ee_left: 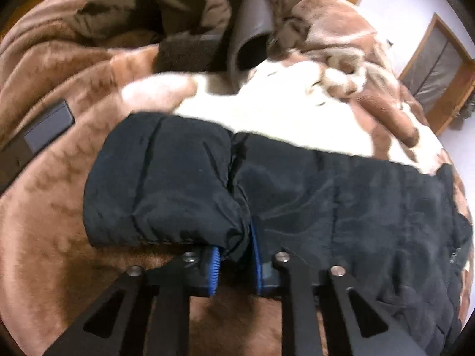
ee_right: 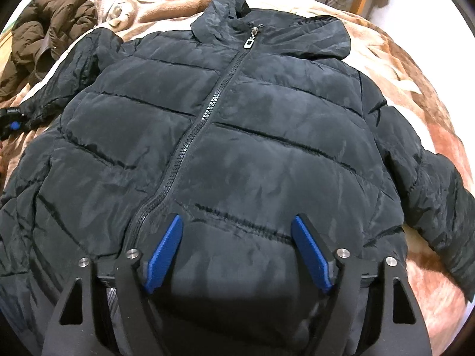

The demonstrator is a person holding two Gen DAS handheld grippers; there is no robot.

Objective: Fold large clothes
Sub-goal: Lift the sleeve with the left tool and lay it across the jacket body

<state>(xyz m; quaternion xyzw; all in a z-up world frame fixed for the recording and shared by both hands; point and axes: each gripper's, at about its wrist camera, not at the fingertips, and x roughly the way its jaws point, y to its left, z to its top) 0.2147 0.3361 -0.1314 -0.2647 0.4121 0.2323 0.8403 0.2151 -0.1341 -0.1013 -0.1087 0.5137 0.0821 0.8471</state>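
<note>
Blue-padded left gripper (ee_left: 236, 259) — jaws drawn close together, clamped on the cuff end of the sleeve (ee_left: 166, 184) of the black puffer jacket (ee_right: 237, 148); a fold of black fabric sits pinched between the pads.

Right gripper (ee_right: 237, 252) — fingers wide apart, blue pads (ee_right: 164, 253) standing either side of a quilted panel near the jacket's hem, just right of the zip (ee_right: 204, 112). Whether the pads press on the fabric cannot be told.

Black puffer jacket — lies front-up and spread flat across the middle of the bed, zipped closed to the collar, silver zip pull (ee_right: 250, 42) at the neck, hood (ee_right: 297, 29) lying toward the far edge. One sleeve runs out toward the bed's left edge, where the left gripper shows small in the right wrist view; the other sleeve (ee_right: 439, 201) angles down toward the right edge.

Brown and cream plush blanket (ee_left: 53, 112) — covers the bed beneath the jacket, rumpled toward the far side.

Brown padded coat (ee_right: 47, 29) — bunched in a heap at the far left corner of the bed, well apart from the black jacket's body.

Dark flat rectangular item (ee_left: 38, 136) — on the blanket near the left edge; identity unclear.
</note>
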